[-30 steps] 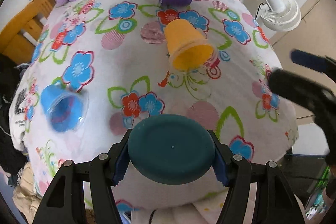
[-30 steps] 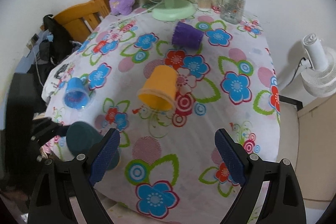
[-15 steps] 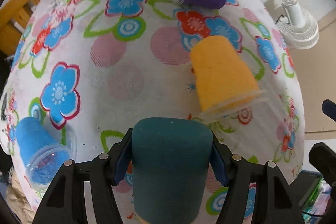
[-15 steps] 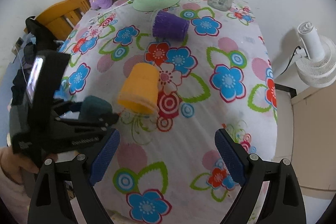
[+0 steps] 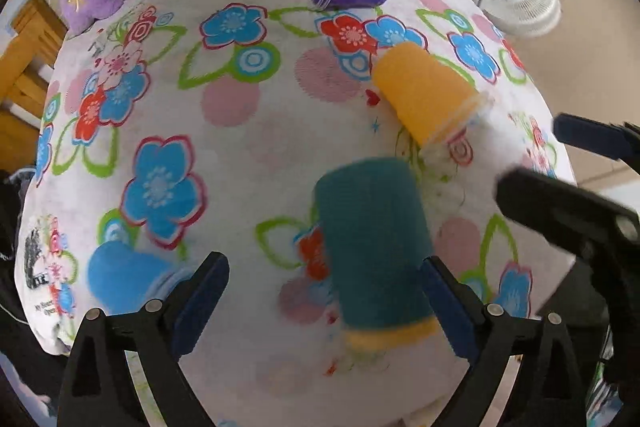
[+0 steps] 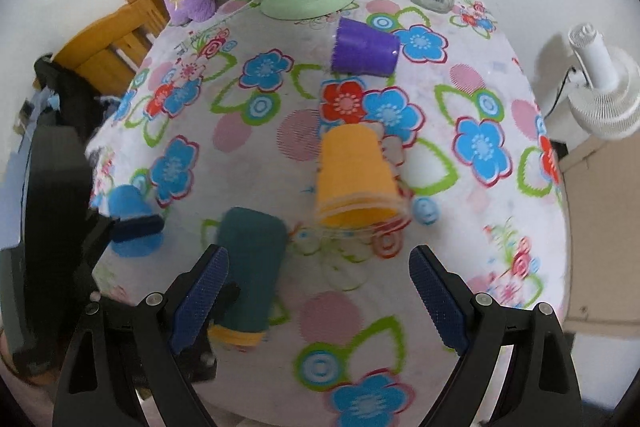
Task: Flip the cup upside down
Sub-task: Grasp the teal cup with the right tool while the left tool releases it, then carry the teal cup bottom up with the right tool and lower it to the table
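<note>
Between the left tongs (image 5: 324,303) sits the teal cup (image 5: 374,251), and those tongs are spread wide. The right-hand blue pad looks like it's just at the cup's side, the left pad is well clear, so nothing is being squeezed. Motion blur makes actual contact hard to call.

What the left wrist view gives you: the cup's long axis runs away from the tongs, closed teal end far, a yellow band at the near end. Whether it's lying flat or standing on the floral worktop (image 5: 240,131) I can't tell from there.

The right wrist view helps a bit: same teal cup (image 6: 250,267) just past the left pad of the right tongs (image 6: 318,301), yellow band nearest, closed end pointing away. Right tongs are also splayed open with nothing between them. That view also shows the left tongs (image 6: 136,227) coming in from the side, overlapping the blue cup (image 6: 128,203).

Ahead of both tongs, the orange cup (image 6: 354,179) lies on its side, mouth toward the cameras. Farther off is the purple cup (image 6: 364,47), also on its side.
</note>
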Action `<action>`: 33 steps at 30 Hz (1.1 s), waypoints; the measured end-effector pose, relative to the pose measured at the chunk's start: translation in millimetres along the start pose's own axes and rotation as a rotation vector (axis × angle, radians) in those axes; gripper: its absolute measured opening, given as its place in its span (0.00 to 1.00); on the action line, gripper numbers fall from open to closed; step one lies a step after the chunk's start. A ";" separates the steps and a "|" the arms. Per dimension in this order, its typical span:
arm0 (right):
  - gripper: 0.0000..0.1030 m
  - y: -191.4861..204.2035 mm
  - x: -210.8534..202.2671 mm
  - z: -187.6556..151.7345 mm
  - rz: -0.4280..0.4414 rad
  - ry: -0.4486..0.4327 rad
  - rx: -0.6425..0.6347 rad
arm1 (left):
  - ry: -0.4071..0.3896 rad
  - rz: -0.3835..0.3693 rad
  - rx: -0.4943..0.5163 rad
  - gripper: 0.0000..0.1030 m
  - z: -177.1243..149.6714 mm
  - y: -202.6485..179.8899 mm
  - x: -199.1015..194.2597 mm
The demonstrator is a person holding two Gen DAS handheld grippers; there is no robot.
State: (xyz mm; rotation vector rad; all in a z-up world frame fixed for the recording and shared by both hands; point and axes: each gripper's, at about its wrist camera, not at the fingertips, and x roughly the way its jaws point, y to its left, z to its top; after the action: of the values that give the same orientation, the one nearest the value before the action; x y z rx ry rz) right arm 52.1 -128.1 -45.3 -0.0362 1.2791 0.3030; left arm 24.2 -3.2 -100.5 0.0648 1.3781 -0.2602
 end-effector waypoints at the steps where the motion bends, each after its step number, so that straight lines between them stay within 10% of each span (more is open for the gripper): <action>1: 0.91 5.8 0.9 -1.2 0.001 -0.003 0.011 | 0.001 0.000 0.014 0.95 -3.4 2.6 -3.1; 24: 0.90 51.2 85.3 -5.1 -0.126 0.070 0.146 | -0.077 -0.070 0.325 0.99 -22.2 14.3 -4.0; 33: 0.69 44.9 105.3 -3.2 -0.102 0.141 0.182 | -0.010 -0.106 0.287 0.99 -9.4 23.3 9.7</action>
State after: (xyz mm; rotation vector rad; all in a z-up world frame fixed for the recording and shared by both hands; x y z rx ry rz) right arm 65.0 -64.2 -139.5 0.0331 1.4350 0.0966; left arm 21.9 19.8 -114.2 0.2286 1.3278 -0.5455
